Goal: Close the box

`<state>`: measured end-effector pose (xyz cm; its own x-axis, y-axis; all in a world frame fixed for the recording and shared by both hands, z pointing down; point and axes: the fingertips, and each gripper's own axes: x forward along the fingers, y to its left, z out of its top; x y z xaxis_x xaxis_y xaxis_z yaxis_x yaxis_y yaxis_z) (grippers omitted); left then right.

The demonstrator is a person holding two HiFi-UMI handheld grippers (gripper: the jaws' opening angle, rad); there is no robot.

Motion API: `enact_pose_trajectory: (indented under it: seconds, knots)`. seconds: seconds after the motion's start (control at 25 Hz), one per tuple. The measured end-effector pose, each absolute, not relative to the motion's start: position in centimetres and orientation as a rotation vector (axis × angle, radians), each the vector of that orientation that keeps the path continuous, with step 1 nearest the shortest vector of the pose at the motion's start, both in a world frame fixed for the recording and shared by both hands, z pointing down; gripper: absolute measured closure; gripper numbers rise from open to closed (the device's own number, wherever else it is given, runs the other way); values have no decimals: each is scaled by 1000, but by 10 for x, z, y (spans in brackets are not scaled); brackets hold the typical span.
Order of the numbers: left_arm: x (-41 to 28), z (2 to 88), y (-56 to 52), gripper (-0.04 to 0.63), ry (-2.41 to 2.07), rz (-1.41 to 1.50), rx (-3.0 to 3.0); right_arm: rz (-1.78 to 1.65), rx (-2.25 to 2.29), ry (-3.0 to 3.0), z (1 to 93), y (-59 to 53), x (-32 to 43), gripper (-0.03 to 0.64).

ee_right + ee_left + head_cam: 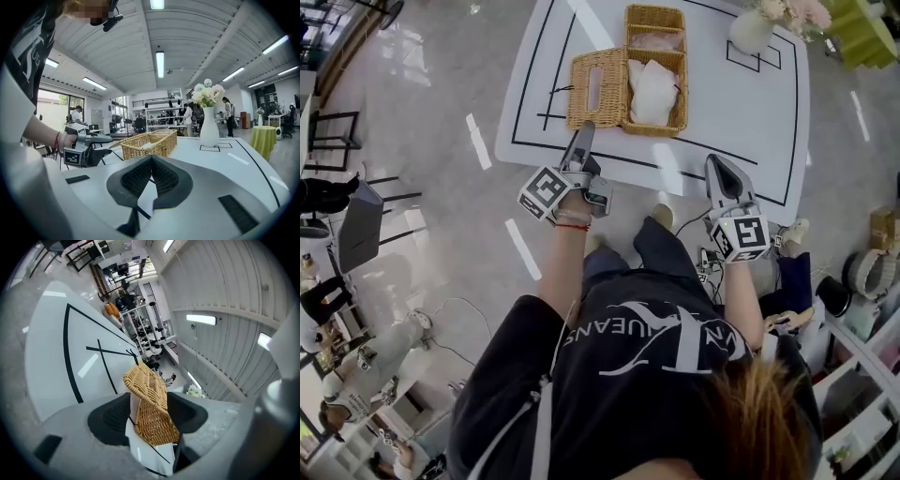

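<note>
A wicker box (654, 70) stands on the white table (741, 112) with white cloth inside; its lid (595, 89) lies flipped open to the left. My left gripper (584, 131) points at the lid's near edge. In the left gripper view its jaws (149, 404) stand open, with the wicker lid (150, 399) between them and a gap on either side. My right gripper (719, 164) hovers over the table's front edge, to the right of the box and apart from it. Its pads (151, 161) meet with nothing between them; ahead are the box (149, 143) and the left gripper (86, 145).
A white vase of flowers (755, 28) stands at the table's far right corner, beyond the box. Black lines mark the tabletop. Dark chairs (337, 197) stand on the floor at the left, shelving (862, 375) at the right. A green-covered round table (265, 136) stands farther off.
</note>
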<state>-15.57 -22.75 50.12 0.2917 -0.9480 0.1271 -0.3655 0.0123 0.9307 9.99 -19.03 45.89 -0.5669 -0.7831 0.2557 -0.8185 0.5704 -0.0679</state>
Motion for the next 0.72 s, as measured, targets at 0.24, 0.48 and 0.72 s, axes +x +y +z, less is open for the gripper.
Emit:
enact_pose_trajectory:
  seconds: [0.24,0.48,0.72]
  knots:
    - [-164,503,-235,419,-1350,-778,1496,250,1311,-2619,459,-200,118,623]
    - [-174,485,-233,478,-1480,-803,1537,242,1278,-2632,461,-204,129,623]
    - [-171,444,-232,524,-1622,-723,1721,258,1251,-2656,463,-208,136,623]
